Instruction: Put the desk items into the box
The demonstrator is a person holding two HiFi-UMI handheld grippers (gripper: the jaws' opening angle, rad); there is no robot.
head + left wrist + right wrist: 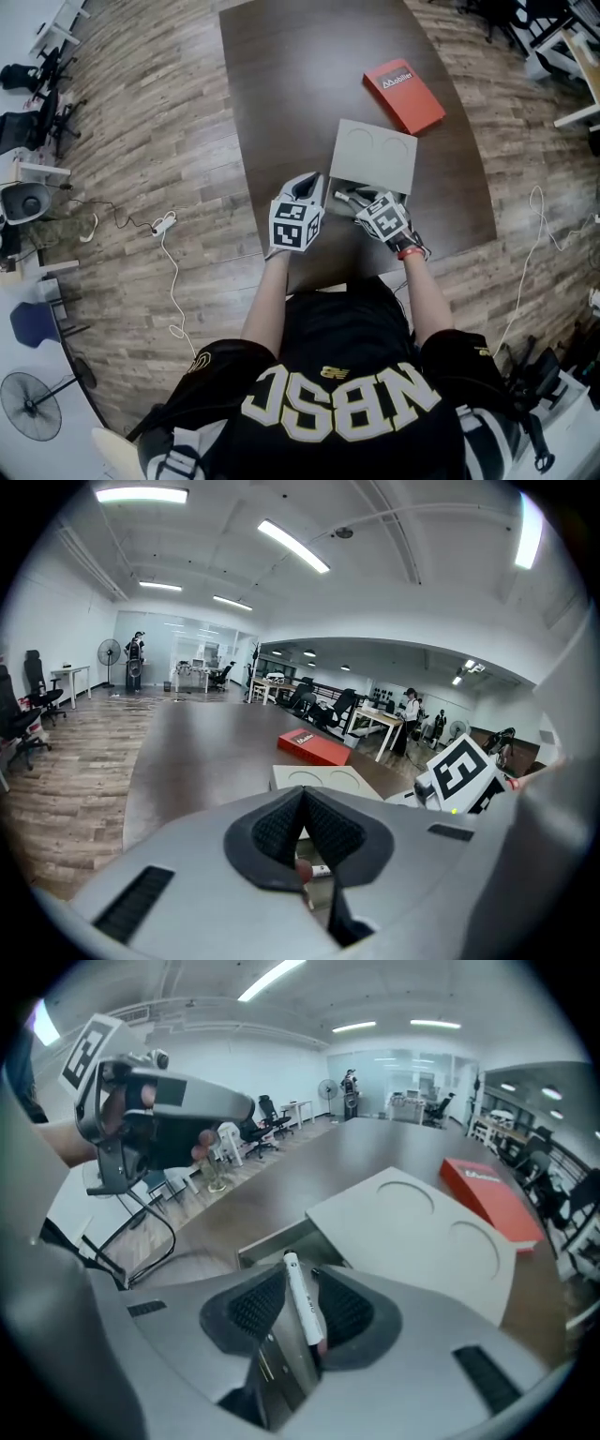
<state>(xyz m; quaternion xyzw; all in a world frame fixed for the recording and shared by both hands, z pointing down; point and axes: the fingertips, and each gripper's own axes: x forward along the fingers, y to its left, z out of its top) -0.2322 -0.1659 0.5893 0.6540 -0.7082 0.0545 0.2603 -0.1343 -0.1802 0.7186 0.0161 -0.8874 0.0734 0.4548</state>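
Note:
A grey box [375,155] with two round recesses in its lid sits on the dark table [281,75], its near end open [272,1246]. My right gripper [298,1288] hovers over that opening, pointing steeply down. Its jaws are open, and a white pen [302,1297] lies lengthwise between them, close to the right pad with a gap on the left. In the head view the right gripper [356,200] is at the box's near edge. My left gripper [302,797] is shut just left of the box [319,778], with nothing seen in it. A red-tipped pen [307,869] shows below its jaws.
A red book [403,96] lies on the table beyond the box to the right. The table's near edge is just under my hands. A white cable and power strip [161,225] lie on the wooden floor at left, and office chairs stand around the room.

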